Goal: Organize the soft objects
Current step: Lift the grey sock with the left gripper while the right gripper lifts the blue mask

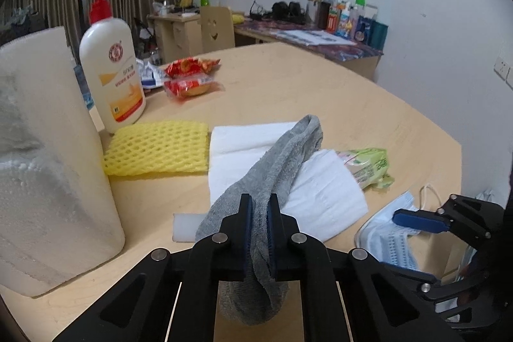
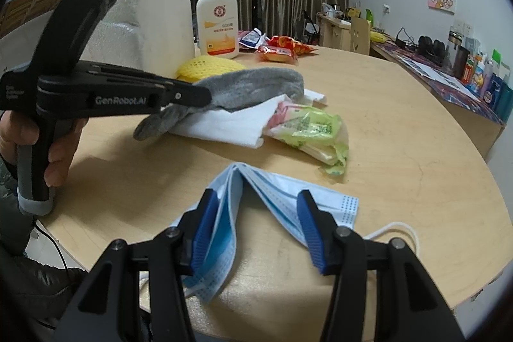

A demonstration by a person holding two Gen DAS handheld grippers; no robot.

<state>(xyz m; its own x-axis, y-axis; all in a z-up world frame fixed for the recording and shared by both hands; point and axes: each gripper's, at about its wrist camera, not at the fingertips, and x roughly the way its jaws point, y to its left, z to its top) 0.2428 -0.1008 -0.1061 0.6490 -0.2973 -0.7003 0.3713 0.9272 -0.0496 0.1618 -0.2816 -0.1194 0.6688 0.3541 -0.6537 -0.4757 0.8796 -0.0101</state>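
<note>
Here, at the far left of the left wrist view, a tall white foam block (image 1: 48, 156) stands on the desk (image 1: 320, 85), with a pump bottle (image 1: 110, 66) just beside it and a yellow foam net (image 1: 157, 148) lying flat in front of the bottle. Toward the middle, your left claw (image 1: 259, 233) is clenched on the grey sock (image 1: 272, 162); the sock's far end drapes over white paper towels (image 1: 320, 191), its near end hangs below the pads. Since you have it pinched near one end, lift slowly so the trailing part slides off the towels and does not drag them or the green packet (image 1: 368, 165) along. Judging by the loose spread, most sorting remains.

Further right, low in the right wrist view, your right claw (image 2: 256, 226) stands half apart over the blue face mask (image 2: 243, 213), gripping nothing as far as I can see; the pads straddle the folded layers. Before you squeeze, centre on the thick fold, not the ear loop (image 2: 397, 229) at the lower right, or the mask will likely swing.
</note>
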